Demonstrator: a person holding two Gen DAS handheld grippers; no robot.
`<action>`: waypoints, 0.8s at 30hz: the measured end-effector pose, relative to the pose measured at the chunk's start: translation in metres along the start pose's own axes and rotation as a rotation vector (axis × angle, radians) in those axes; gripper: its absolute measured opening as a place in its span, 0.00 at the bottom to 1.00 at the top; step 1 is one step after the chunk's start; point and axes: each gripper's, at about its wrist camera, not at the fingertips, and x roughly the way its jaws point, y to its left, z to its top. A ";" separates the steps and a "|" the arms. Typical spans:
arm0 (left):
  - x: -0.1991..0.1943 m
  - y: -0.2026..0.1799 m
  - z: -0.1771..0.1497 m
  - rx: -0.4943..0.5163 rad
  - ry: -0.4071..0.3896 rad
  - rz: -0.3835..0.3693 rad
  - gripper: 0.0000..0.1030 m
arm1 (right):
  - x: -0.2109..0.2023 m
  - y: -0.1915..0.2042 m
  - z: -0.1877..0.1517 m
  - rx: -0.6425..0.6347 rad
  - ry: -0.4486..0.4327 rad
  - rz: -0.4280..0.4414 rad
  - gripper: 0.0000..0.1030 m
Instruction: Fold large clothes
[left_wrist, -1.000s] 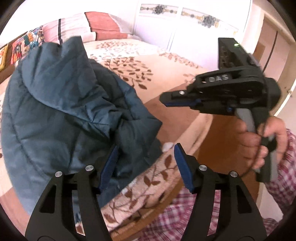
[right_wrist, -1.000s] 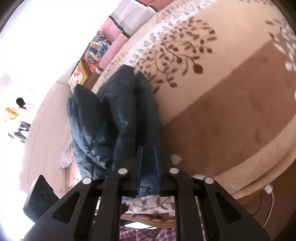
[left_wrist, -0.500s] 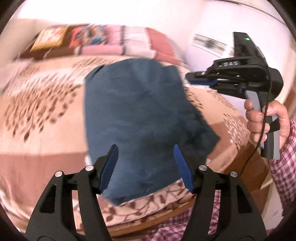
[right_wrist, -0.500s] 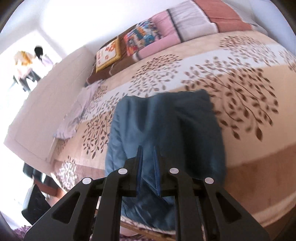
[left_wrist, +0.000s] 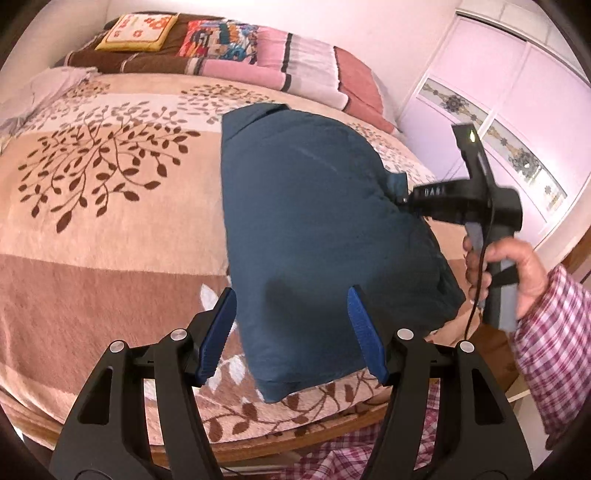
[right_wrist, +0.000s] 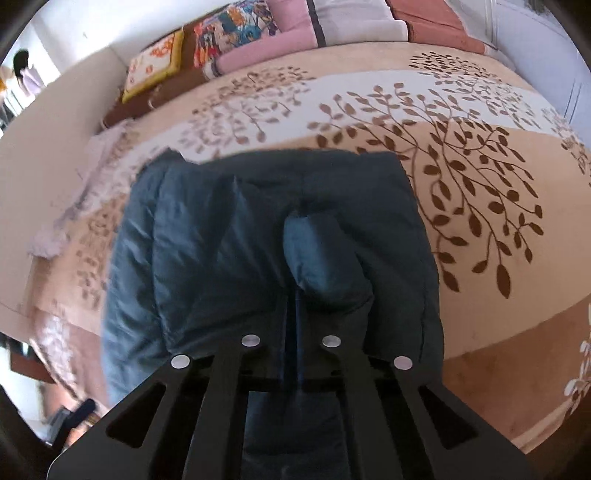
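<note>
Left wrist view: dark blue padded jacket (left_wrist: 314, 236) lies on the bed (left_wrist: 110, 229), near the front edge, partly lifted on its right side. Left gripper (left_wrist: 291, 332) hovers over the jacket's near end, jaws wide apart, blue pads either side of the fabric with nothing pinched between them. Right gripper (left_wrist: 400, 192) is seen side-on, held by a hand (left_wrist: 517, 266) in a plaid sleeve (left_wrist: 554, 332); its tips meet the jacket's right edge and a small bit of cloth bunches there. Pillows (left_wrist: 236, 44) well apart at the head of the bed.

Right wrist view: jacket (right_wrist: 229, 251) fills the middle, spread on the leaf-patterned bed (right_wrist: 480, 332). Right gripper (right_wrist: 291, 306) has just been closing; jaws now pressed together to a thin slit with a puffy fold of jacket bulging just past the tips, so it looks clamped on the fabric. Pale cloth (right_wrist: 74, 206) lies at the bed's left, apart from the jacket.

Handling, as judged: quilted, soft, bulky, fairly light; shell looks smooth so thin pinches may slip. Folds will spring back from the padding. Best hold is at hems, seams or corners, 1 gripper per corner, taking a thick bite of fabric.
</note>
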 end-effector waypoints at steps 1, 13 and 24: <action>0.000 0.001 0.000 -0.006 0.006 -0.002 0.60 | 0.005 -0.004 -0.003 0.004 0.003 -0.008 0.00; 0.013 -0.003 -0.001 -0.012 0.072 0.009 0.65 | 0.029 -0.043 -0.020 0.104 0.006 0.085 0.00; 0.015 -0.018 -0.001 0.038 0.083 0.060 0.68 | 0.031 -0.051 -0.027 0.112 -0.002 0.091 0.00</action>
